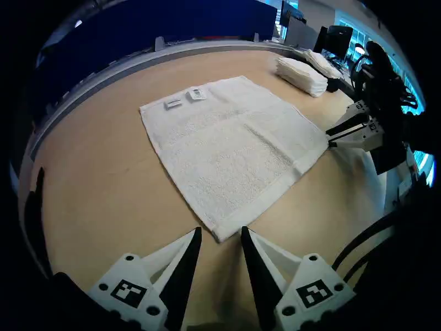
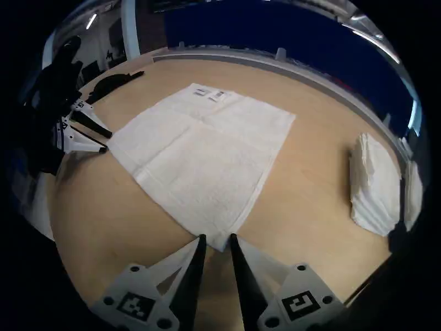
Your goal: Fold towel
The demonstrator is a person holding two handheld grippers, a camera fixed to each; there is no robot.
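Observation:
A white towel (image 1: 231, 143) (image 2: 201, 151) lies flat on the wooden table, with two small tags at its far corner. My left gripper (image 1: 220, 231) is low over the table, open, and the towel's near corner lies between its fingertips. It also shows at the left of the right gripper view (image 2: 105, 142), held by a dark-gloved hand. My right gripper (image 2: 216, 238) is open by a narrower gap, and another corner of the towel reaches in between its tips. It appears at the towel's right corner in the left gripper view (image 1: 329, 139).
A stack of folded white towels (image 1: 300, 74) (image 2: 375, 182) sits on the table beyond the towel, with a second stack (image 1: 325, 63) (image 2: 410, 193) behind it. A blue partition (image 1: 165, 22) runs along the table's far edge. A dark object (image 2: 113, 80) lies near the far left corner.

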